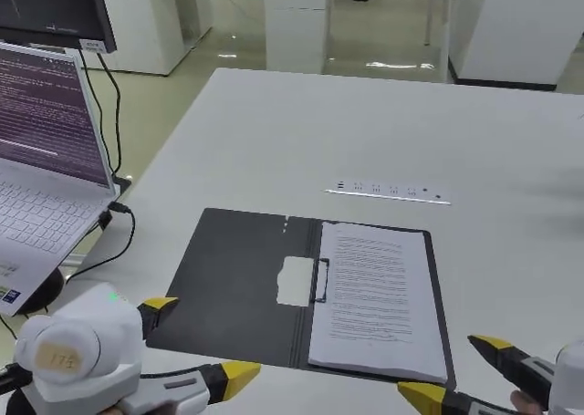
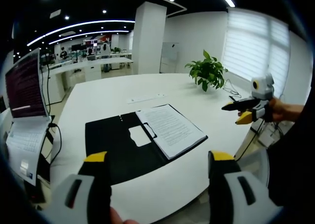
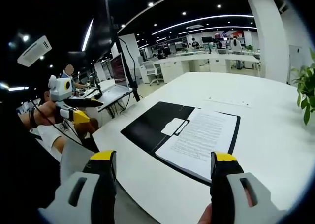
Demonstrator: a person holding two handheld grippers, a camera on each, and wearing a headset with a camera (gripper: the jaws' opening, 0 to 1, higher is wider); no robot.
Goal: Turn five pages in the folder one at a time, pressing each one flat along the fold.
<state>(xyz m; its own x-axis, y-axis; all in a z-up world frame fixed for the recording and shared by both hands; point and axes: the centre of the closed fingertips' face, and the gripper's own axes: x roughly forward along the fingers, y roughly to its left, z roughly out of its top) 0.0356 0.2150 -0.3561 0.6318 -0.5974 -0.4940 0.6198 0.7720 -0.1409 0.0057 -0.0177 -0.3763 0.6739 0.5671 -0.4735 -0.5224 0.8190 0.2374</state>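
Ok: folder [image 1: 233, 278] open flat on table [image 1: 274, 132], near front edge, just ahead of both grippers. Paper stack [image 1: 374, 292] all on right half, left cover bare except white label [image 1: 297, 280] (so likely no page turned yet). Fold runs near-to-far, away from person. Right gripper [image 1: 456, 371] off stack's near right corner, closer to free page edge; left gripper [image 1: 199, 337] off cover's near left corner. Both jaws spread wide, empty, clear of folder. Judgement: right lifts page edge, sweeps left over fold. Laptop [image 1: 36, 196] far left.

Black folder [image 1: 239, 283], white printed pages [image 1: 374, 292], white table [image 1: 383, 128], yellow-tipped grippers.
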